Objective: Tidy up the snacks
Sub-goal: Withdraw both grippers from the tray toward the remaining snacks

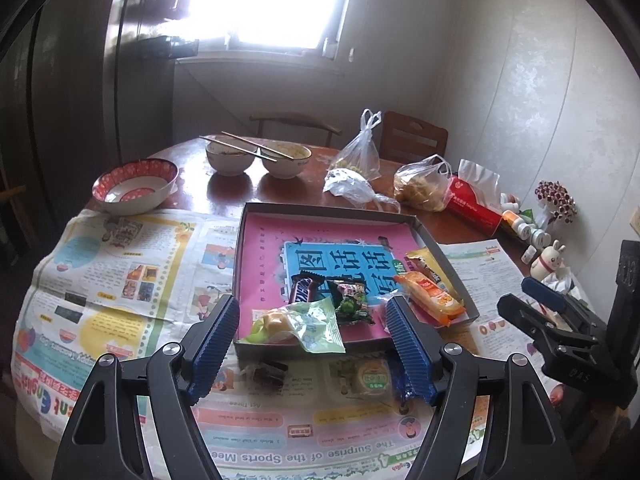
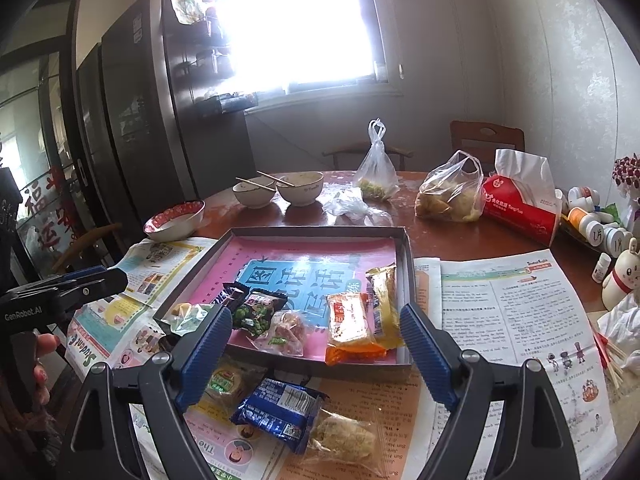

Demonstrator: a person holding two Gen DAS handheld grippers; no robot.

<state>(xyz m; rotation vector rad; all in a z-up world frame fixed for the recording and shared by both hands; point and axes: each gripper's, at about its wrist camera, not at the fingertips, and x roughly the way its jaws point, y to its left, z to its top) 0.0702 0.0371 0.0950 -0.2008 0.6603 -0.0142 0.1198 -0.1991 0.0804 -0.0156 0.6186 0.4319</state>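
I hold two grippers above the desk (image 2: 460, 240), and both sets of jaws stand wide with nothing between the pads: my left gripper (image 1: 314, 316) and my right gripper (image 2: 316, 322) each hover over the near edge of the shallow box (image 2: 404, 248). Inside the box I count six snacks along its near side: a pale green packet (image 1: 316, 324), a dark chocolate bar (image 1: 304, 286), a green pea packet (image 2: 256, 312), a clear pink-filled packet (image 2: 286, 332), an orange packet (image 2: 348, 328) and a yellow packet (image 2: 384, 300). Outside it, on the newspaper (image 2: 512, 320), four snacks lie loose (all just in front of the box): a round green-labelled cake (image 2: 226, 380), a blue packet (image 2: 280, 408), a clear packet of crumbly yellow cake (image 2: 344, 436) and a small dark sweet (image 1: 270, 372). Farther back stand three bowls (image 2: 300, 188), two of them carrying chopsticks (image 2: 256, 180), and two tied plastic bags (image 2: 448, 192).
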